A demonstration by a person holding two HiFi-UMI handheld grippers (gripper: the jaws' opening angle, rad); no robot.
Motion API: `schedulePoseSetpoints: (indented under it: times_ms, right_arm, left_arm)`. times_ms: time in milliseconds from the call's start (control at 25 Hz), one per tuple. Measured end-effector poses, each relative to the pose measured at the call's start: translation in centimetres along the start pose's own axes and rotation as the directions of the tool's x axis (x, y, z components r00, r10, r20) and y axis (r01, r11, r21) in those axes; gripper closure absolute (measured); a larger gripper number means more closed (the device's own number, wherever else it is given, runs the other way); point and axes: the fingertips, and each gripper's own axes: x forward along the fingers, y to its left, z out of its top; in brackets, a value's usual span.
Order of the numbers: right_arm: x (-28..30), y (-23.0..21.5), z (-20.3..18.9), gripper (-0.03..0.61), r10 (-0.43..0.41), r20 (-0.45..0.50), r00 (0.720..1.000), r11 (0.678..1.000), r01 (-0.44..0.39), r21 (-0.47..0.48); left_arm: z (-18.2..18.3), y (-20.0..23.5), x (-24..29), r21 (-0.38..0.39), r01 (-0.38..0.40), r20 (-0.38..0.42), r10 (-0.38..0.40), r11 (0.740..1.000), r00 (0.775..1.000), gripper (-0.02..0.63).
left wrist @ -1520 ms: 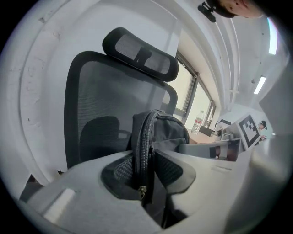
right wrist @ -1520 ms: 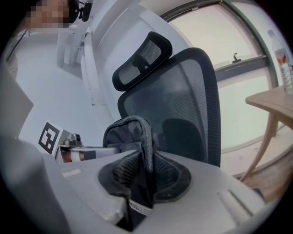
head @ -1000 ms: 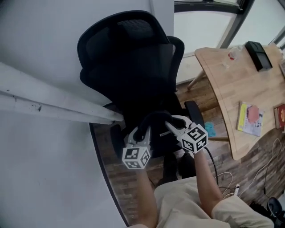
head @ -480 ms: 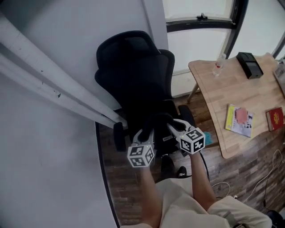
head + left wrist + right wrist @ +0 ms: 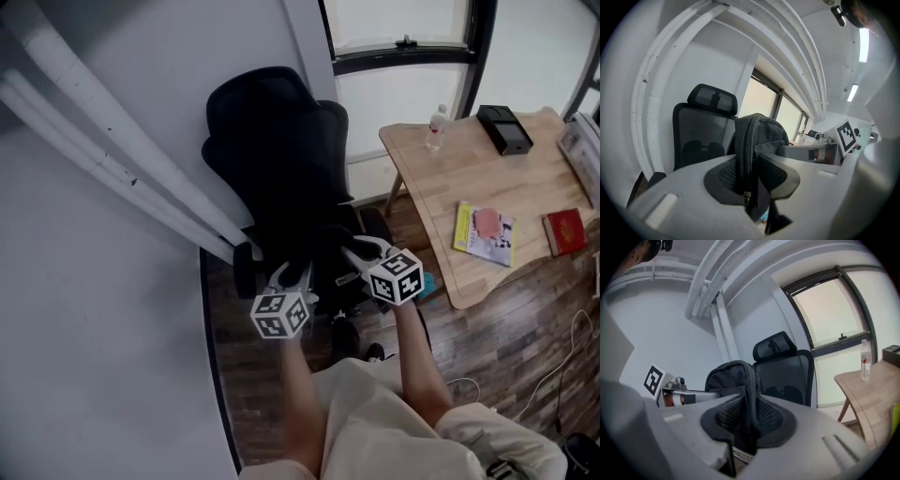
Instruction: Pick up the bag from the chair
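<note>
The black bag (image 5: 323, 261) hangs between my two grippers, in front of the black office chair (image 5: 272, 150). My left gripper (image 5: 289, 277) is shut on the bag's zippered edge (image 5: 749, 154), which is pinched between its pads. My right gripper (image 5: 354, 253) is shut on the bag's other side (image 5: 749, 390). In the left gripper view, the chair's mesh back and headrest (image 5: 701, 126) stand behind the bag, and the right gripper (image 5: 820, 152) shows at the right. In the right gripper view, the left gripper (image 5: 684, 394) shows at the left and the chair (image 5: 787, 369) stands behind.
A wooden table (image 5: 487, 187) stands to the right with a bottle (image 5: 434, 127), a black box (image 5: 503, 129), a booklet (image 5: 486, 232) and a red book (image 5: 564, 231). White pipes (image 5: 122, 159) run along the wall at the left. Cables (image 5: 553, 366) lie on the floor.
Both grippers stay shut on the bag and have drawn slightly back from the chair. The head view has swung, showing more of the table.
</note>
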Motion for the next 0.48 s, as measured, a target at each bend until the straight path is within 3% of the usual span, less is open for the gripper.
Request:
schedulePoseSetpoints:
  times_ms: [480]
  right_arm:
    - [-4.3,4.1,0.8,0.497,0.033,0.072,0.997,0.999,-0.033,-0.003]
  left_arm:
    - [1.1,-3.4,-5.1,0.074,-0.016,0.048,0.013,0.997,0.999,0.528]
